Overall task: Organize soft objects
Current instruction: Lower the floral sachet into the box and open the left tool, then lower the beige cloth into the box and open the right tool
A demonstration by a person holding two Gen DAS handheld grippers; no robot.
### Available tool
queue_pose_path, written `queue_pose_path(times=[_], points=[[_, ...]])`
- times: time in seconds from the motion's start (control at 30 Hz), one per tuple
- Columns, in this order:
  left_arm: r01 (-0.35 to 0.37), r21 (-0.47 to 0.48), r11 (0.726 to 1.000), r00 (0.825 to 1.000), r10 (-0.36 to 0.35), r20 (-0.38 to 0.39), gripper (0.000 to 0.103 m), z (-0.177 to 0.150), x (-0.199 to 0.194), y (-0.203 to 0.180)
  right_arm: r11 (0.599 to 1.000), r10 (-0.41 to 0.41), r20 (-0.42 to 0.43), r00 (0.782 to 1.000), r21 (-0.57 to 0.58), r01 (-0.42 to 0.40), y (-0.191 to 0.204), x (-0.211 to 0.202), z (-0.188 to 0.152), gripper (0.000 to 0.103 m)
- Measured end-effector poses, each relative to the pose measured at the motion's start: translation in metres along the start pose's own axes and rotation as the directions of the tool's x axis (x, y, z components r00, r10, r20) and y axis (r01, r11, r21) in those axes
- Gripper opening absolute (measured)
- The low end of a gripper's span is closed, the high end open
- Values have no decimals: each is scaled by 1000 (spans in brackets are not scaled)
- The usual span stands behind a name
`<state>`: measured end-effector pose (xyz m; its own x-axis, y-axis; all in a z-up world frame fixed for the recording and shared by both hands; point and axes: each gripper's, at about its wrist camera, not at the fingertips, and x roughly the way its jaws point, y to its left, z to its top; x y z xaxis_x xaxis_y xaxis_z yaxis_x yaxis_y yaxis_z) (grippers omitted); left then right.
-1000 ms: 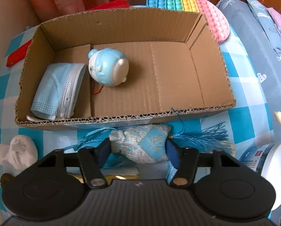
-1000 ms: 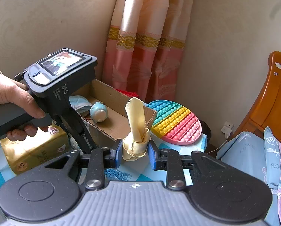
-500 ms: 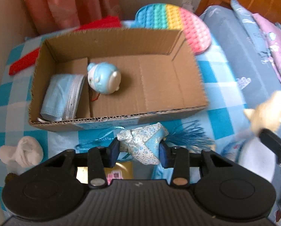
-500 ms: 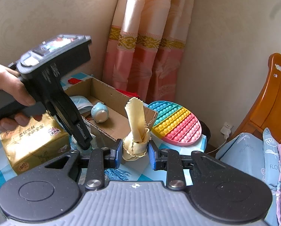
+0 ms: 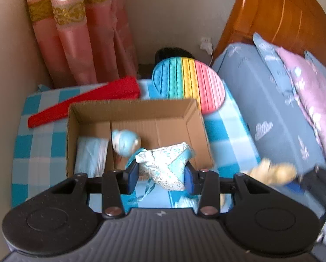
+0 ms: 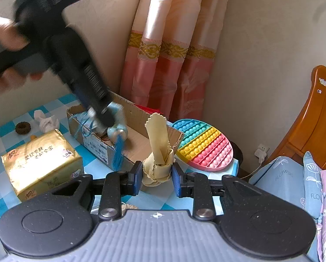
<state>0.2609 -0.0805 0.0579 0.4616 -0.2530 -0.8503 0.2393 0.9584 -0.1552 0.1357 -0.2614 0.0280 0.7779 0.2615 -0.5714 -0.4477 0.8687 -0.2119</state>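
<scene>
My left gripper [image 5: 162,175] is shut on a blue-and-white patterned sachet [image 5: 166,163] with a blue tassel [image 6: 118,150], held in the air over the near edge of the cardboard box [image 5: 191,118]. The box holds a folded blue face mask [image 5: 91,155] and a round blue plush toy [image 5: 124,142]. My right gripper [image 6: 156,175] is shut on a knotted yellow cloth [image 6: 158,152], held above the checked table to the right of the box [image 6: 97,144]. The cloth also shows blurred in the left wrist view [image 5: 272,171].
A rainbow pop-it mat [image 5: 189,83] lies behind the box, a red folded fan [image 5: 84,104] at its back left. A gold tissue pack [image 6: 40,161], a white sock [image 6: 46,120] and a brown ring [image 6: 22,127] lie left of the box. Bedding [image 5: 278,118] is right.
My left gripper shut on the sachet, lifted it off the table and carried it up over the box's near edge. My right gripper with the yellow cloth stayed still.
</scene>
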Motion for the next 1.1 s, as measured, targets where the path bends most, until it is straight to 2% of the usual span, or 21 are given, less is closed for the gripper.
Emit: queue_pose_path(times=[0.17, 0.33, 0.37, 0.47, 0.53, 0.63, 0.7, 0.83, 0.93, 1.1], points=[[1, -10, 1000, 999, -1, 42, 41, 18, 3, -1, 1000, -3, -16, 1000, -6, 3, 1, 3, 0, 33], [-11, -14, 1000, 999, 12, 52, 43, 24, 11, 7, 1000, -4, -28, 1000, -5, 4, 1, 8, 1, 33], [-22, -13, 1000, 999, 22, 50, 46, 23, 15, 9, 1000, -6, -30, 1000, -5, 6, 1, 9, 1, 33], [-64, -21, 998, 997, 65, 49, 85, 19, 22, 18, 1000, -5, -39, 999, -11, 4, 2, 13, 3, 33], [-81, -23, 996, 995, 82, 56, 88, 14, 24, 24, 1000, -2, -42, 999, -17, 2, 4, 15, 5, 33], [-64, -19, 998, 997, 65, 44, 88, 4, 22, 32, 1000, 3, -46, 999, -26, -5, 7, 19, 9, 33], [-88, -13, 996, 994, 89, 62, 88, -6, 17, 36, 999, 2, -48, 999, -33, -3, 8, 23, 14, 33], [-147, 18, 989, 982, 144, 121, 91, -34, 0, 38, 999, 12, -53, 999, -45, -15, 10, 34, 28, 33], [-178, 3, 984, 969, 175, 177, 91, -58, -19, 42, 998, 19, -61, 998, -59, -23, 11, 48, 41, 33], [-226, -28, 974, 928, 224, 298, 97, -108, -53, 48, 997, 24, -111, 994, -75, -32, 19, 85, 65, 33]])
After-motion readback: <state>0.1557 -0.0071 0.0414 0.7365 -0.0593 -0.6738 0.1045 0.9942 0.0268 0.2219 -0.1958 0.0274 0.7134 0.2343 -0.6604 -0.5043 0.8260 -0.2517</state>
